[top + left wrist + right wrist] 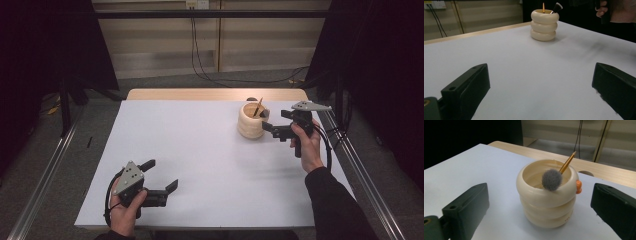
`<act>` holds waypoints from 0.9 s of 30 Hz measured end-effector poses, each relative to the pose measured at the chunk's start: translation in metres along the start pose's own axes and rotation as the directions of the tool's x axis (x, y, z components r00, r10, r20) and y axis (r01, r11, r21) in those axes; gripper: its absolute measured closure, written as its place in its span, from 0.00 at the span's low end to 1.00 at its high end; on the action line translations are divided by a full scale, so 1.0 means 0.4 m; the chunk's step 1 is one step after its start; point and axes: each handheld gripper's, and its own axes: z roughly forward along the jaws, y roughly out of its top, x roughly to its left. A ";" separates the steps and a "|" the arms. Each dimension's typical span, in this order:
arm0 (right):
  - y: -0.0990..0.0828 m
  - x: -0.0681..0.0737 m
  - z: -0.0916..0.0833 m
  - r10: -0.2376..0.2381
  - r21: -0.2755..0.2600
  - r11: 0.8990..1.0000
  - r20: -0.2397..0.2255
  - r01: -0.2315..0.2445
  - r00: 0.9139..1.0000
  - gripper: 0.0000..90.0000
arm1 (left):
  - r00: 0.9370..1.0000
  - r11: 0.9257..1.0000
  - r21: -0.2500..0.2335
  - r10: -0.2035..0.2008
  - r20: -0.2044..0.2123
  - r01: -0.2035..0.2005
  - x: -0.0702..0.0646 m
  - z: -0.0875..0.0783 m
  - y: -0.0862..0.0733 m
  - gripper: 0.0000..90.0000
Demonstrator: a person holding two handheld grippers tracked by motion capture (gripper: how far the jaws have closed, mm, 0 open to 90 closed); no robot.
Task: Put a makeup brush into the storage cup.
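right gripper view | brush (552, 179) handle hidden inside holder (546, 202)

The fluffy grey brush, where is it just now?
In the right gripper view the brush stands in the cream ringed pot, head leaning on the near rim beside a pencil, between the open right gripper jaws.

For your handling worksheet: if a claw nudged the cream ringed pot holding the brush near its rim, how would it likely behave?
The cream three-ringed pot looks squat with a broad base, so it would probably slide rather than tip. Its glossy, bulging rings may feel slippery. The grey-tufted brush leans loosely inside and would likely shift.
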 end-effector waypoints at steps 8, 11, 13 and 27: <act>-0.032 0.014 -0.031 0.008 -0.009 1.000 -0.002 -0.008 1.000 0.02 | 1.000 1.000 -0.003 -0.007 0.001 0.007 0.003 -0.003 0.000 0.01; -0.041 0.020 -0.047 0.004 -0.023 1.000 0.008 -0.003 1.000 0.02 | 1.000 1.000 -0.009 -0.020 -0.004 0.019 0.002 -0.004 -0.001 0.01; -0.049 0.022 -0.059 0.004 -0.028 1.000 0.016 -0.004 1.000 0.02 | 1.000 1.000 -0.013 -0.024 -0.003 0.024 0.002 -0.004 -0.001 0.01; -0.077 0.054 -0.134 -0.017 -0.055 0.998 0.028 0.018 0.999 0.02 | 1.000 1.000 -0.009 -0.013 -0.006 0.013 0.001 -0.006 0.000 0.01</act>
